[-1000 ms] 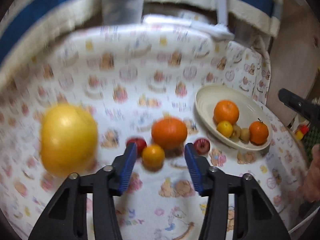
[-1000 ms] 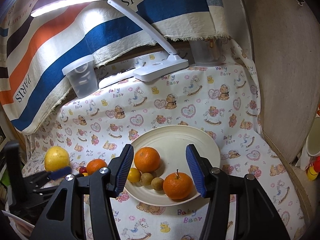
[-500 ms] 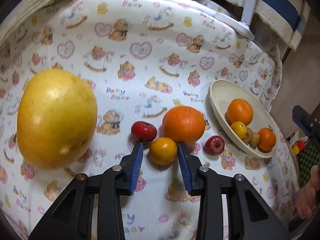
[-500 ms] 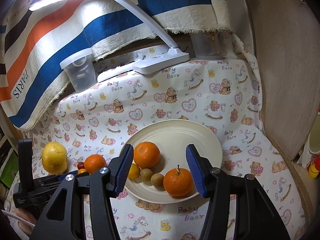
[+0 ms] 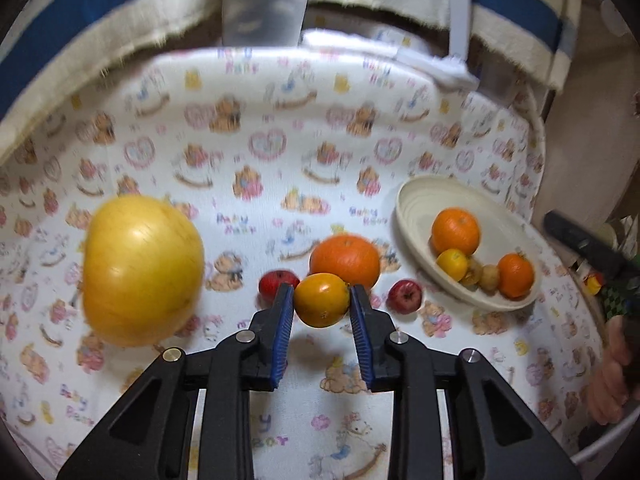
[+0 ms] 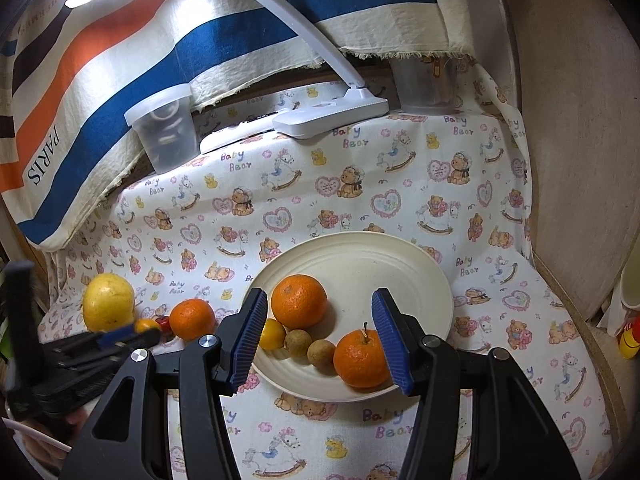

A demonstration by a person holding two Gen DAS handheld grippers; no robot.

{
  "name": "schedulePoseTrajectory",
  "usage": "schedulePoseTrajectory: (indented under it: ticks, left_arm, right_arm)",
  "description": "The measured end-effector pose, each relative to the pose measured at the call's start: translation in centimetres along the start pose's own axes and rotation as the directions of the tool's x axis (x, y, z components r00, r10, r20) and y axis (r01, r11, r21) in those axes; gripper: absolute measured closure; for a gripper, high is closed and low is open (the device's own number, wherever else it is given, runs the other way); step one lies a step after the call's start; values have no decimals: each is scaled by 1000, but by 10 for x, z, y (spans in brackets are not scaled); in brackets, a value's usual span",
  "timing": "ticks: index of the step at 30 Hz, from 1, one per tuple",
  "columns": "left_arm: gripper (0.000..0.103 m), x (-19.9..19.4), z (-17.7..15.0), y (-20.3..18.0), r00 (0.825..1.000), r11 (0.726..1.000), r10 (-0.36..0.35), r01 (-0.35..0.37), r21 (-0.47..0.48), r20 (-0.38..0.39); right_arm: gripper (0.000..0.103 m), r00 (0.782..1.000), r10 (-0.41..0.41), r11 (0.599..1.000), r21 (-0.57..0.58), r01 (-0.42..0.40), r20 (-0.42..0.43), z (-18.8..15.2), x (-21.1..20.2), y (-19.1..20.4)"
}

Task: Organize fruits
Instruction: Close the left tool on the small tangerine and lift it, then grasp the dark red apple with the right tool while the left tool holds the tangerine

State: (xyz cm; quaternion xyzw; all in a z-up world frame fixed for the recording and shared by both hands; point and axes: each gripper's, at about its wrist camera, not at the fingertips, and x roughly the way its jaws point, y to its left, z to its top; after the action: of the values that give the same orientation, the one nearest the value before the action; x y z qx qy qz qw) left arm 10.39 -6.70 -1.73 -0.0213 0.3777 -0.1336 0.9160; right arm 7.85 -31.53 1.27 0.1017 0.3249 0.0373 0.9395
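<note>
My left gripper (image 5: 322, 300) is shut on a small yellow-orange citrus (image 5: 321, 300) and holds it just above the cloth. Behind it lie a big orange (image 5: 345, 261), two small red fruits (image 5: 278, 282) (image 5: 405, 295) and, to the left, a large yellow pomelo (image 5: 142, 270). The cream plate (image 5: 416, 216) at the right holds several fruits: two oranges, a small yellow citrus and brown ones. My right gripper (image 6: 320, 332) is open and empty, hovering over the plate's near side (image 6: 360, 252). The left gripper shows at the right wrist view's left edge (image 6: 120, 336).
A printed baby-bear cloth (image 6: 360, 184) covers the table. At the back stand a clear plastic container (image 6: 164, 136), a white desk lamp (image 6: 332, 116) and a second container (image 6: 424, 84). A striped cloth hangs behind. A wooden wall (image 6: 568, 120) runs along the right.
My left gripper closed on the small yellow-orange citrus and raised it slightly off the cloth. The right gripper barely moved over the plate.
</note>
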Motion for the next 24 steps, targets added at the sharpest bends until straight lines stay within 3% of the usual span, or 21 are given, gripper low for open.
schedulePoseTrajectory:
  ticks: [11,24]
  left_arm:
    - [76,-57,14,9,984,999,45,-46,4,174]
    - [76,-51,11,19,985,998,59,-62,13,164]
  right_arm:
    - [47,999,25,999,-31,-25,-20,-7,3,11]
    - [47,995,103,994,-37,-103,16,-7,-9,27]
